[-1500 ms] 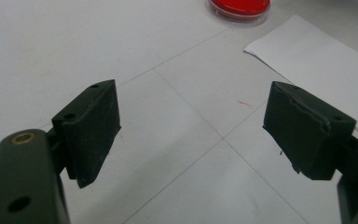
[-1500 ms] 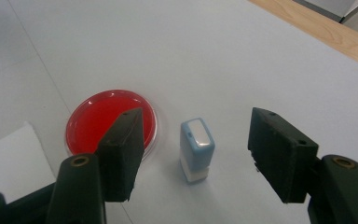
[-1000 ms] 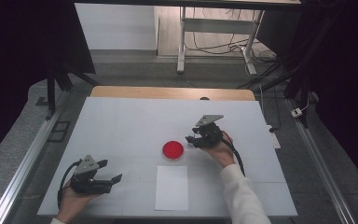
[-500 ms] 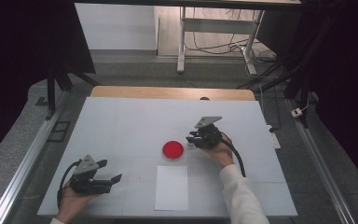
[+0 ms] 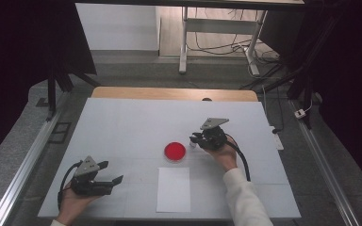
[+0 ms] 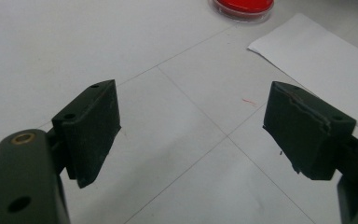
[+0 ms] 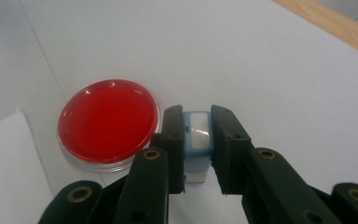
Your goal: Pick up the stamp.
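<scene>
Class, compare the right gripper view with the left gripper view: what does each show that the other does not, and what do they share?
Right gripper view alone: the right gripper with its jaws shut on a small light-blue block with a white face, held just beside the dish, and a strip of the light wooden table edge.

Left gripper view alone: the left gripper with its jaws wide apart and nothing between them, over thin seam lines on the surface.

Both: the round clear dish with red filling, the white sheet of paper and the white table surface.
</scene>
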